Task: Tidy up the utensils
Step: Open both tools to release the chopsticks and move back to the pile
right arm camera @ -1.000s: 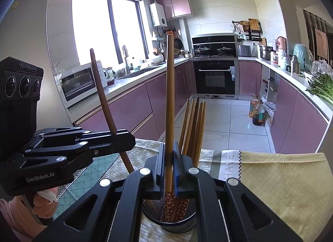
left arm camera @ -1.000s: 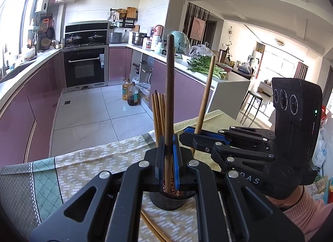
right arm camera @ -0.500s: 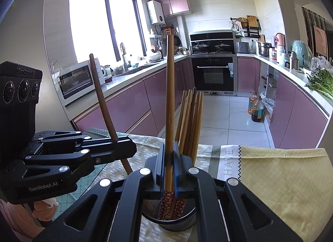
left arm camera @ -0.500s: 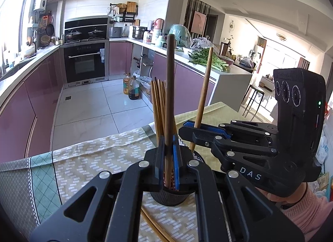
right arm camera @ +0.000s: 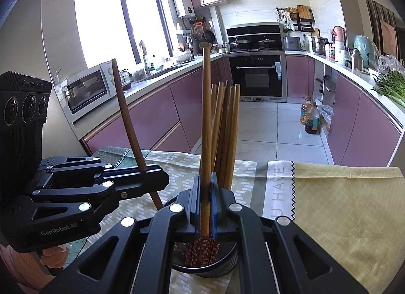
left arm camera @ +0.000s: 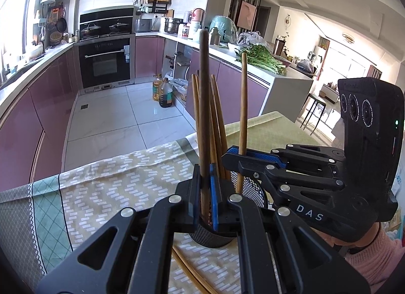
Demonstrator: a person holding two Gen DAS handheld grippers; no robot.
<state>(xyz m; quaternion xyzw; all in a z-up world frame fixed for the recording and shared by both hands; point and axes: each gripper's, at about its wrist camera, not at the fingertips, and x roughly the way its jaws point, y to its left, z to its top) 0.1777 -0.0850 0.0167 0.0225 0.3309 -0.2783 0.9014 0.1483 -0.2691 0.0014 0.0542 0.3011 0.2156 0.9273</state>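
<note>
Both jaws are clamped, each on one chopstick: left gripper (left arm camera: 204, 187), right gripper (right arm camera: 205, 208). Each stick stands near upright, lower end in the mesh cup (right arm camera: 222, 267), among roughly five others. Two more lie on the cloth (left arm camera: 106, 182).

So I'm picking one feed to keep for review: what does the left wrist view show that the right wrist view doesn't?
Only the left wrist view shows loose chopsticks lying on the tablecloth and the bright living area.

Only the right wrist view shows the window, the microwave and the patterned chopstick tips inside the mesh holder.

Both show each hand-held gripper shut on one chopstick over the holder, the upright chopstick bundle, the oven and the greens.
</note>
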